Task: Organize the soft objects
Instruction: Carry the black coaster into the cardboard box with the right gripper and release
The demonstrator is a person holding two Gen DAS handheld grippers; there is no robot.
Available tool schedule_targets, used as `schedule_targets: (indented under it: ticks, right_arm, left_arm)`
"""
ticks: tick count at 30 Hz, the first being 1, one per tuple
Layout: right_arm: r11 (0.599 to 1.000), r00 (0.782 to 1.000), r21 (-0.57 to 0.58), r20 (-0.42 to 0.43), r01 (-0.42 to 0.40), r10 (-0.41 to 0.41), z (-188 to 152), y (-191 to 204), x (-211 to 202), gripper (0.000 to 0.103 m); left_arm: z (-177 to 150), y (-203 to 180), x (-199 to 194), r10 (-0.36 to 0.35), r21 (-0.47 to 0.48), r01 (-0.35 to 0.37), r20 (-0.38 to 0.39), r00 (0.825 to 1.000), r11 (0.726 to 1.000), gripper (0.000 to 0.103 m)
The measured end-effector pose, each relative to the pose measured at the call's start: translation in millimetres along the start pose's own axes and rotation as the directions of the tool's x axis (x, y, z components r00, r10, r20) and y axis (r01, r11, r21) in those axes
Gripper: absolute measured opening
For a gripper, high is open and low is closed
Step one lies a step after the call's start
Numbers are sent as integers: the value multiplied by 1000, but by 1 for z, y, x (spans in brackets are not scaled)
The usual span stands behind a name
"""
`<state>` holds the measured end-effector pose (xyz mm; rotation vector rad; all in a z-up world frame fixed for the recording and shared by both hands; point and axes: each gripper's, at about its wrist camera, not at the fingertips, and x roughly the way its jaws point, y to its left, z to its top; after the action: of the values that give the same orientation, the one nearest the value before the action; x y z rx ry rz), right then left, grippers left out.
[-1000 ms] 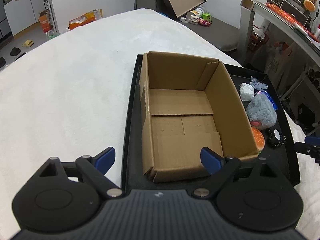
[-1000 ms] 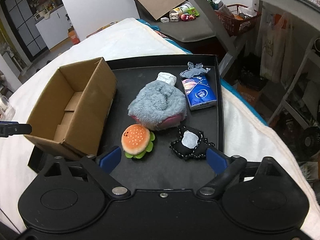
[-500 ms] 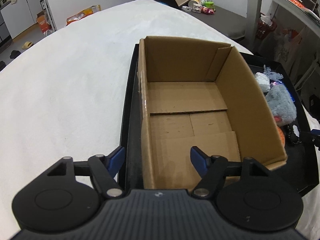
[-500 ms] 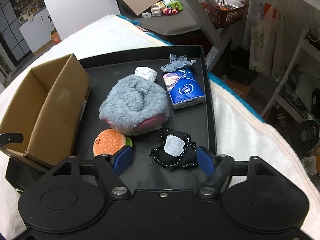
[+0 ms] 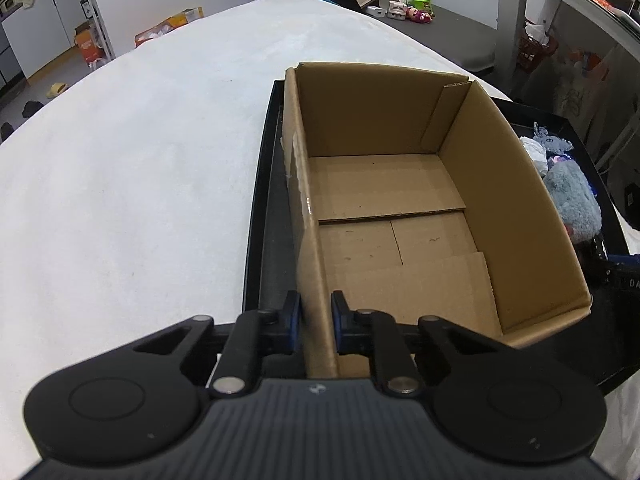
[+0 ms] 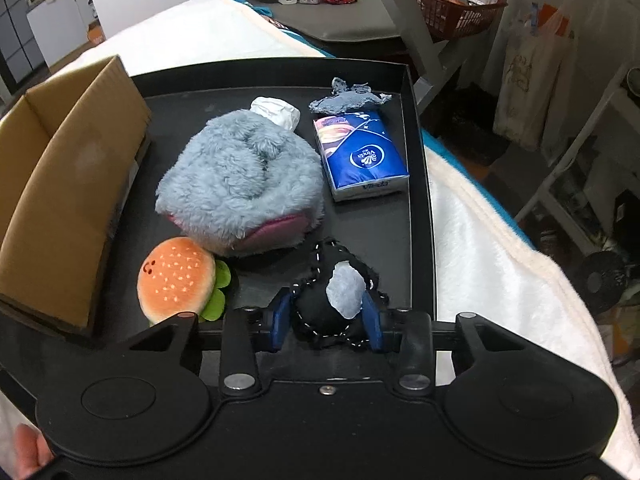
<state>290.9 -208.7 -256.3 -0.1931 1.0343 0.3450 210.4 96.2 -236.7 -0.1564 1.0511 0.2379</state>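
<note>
My left gripper [image 5: 316,322] has its jaws pinched on the near left wall of the box [image 5: 400,208], one finger outside, one inside. The box stands open on the left side of the tray [image 6: 420,184], with nothing in it that I can see.

My right gripper [image 6: 326,320] has its jaws closed most of the way around the black pouch [image 6: 336,300], a dark stitched thing with a pale patch, at the near edge of the tray. Just left of it lies the burger toy [image 6: 176,278], close to the box. Behind both sits the grey plush [image 6: 240,180], with a white wad [image 6: 278,110] touching its far side. Right of the plush lies the blue tissue pack [image 6: 360,156], and a grey rag [image 6: 348,98] sits at its far end. The tray rests on a white blanket [image 5: 120,160].
</note>
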Motion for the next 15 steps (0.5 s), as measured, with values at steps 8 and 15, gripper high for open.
schedule_targets:
  ticks: [8,15]
  right_arm:
    - [999,999,-28,14,-29,29,-2,12,-9,28]
    - [998,997,-49,65,-42,45,0,24,-35,28]
  left_arm:
    - [-8,1,-9,16,16,-16,9,1000,1000,14]
    - [-17,5,-20,23,15,-23,11,1000,1000,13]
